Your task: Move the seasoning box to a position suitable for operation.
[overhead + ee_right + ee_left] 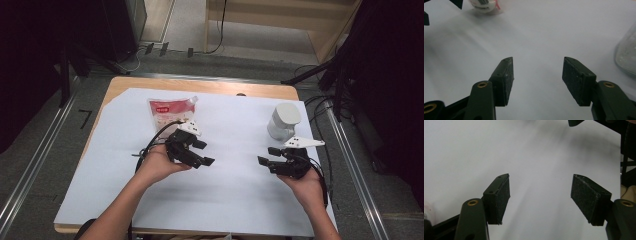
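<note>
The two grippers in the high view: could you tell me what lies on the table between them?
Nothing: the high view shows only bare white sheet between the left gripper and the right gripper. The pouch and white jar sit farther back.

Right gripper (pixel 537 80) jaws apart over white sheet (pixel 544 32) (jar (pixel 627 55) beside)

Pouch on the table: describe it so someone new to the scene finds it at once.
Start at the wooden table covered by a white sheet. On the sheet's far left part, just beyond the left gripper, lies a flat pouch. It is red and white with a spout at one corner, unlike the plain whitish jar standing at the far right.
</note>
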`<action>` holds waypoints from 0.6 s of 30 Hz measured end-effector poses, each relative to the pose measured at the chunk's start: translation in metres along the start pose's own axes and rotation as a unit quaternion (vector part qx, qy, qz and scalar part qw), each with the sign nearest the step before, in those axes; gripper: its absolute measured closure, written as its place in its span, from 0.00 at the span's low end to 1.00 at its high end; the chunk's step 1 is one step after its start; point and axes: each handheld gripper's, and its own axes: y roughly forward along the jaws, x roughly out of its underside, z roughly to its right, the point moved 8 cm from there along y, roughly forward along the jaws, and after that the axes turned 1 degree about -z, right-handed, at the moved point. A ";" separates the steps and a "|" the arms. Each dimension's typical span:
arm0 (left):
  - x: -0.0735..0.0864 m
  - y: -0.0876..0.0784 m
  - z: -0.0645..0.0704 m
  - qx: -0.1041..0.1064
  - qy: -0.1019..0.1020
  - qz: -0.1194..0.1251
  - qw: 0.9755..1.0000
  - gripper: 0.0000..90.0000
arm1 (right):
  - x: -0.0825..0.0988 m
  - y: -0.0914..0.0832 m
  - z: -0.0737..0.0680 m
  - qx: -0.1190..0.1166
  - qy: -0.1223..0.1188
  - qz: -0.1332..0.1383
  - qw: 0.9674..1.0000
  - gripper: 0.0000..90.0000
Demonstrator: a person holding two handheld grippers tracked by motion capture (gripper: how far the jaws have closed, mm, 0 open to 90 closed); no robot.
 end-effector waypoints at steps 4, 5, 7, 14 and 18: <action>0.000 0.000 -0.001 0.001 -0.002 0.001 1.000 0.36 | -0.003 -0.005 0.007 0.018 -0.002 0.012 1.000 0.44; 0.000 0.000 -0.001 0.001 -0.003 0.002 1.000 0.36 | -0.004 -0.006 0.008 0.020 0.000 0.015 1.000 0.43; 0.000 -0.001 -0.001 0.000 -0.002 0.002 1.000 0.36 | -0.004 -0.008 0.011 0.023 0.004 0.016 1.000 0.44; -0.001 -0.004 0.002 -0.004 0.004 0.007 1.000 0.37 | -0.008 -0.015 0.026 0.044 0.021 0.029 0.998 0.41; -0.001 -0.006 0.001 -0.003 0.004 0.006 1.000 0.37 | -0.008 -0.018 0.035 0.059 0.028 0.030 0.997 0.34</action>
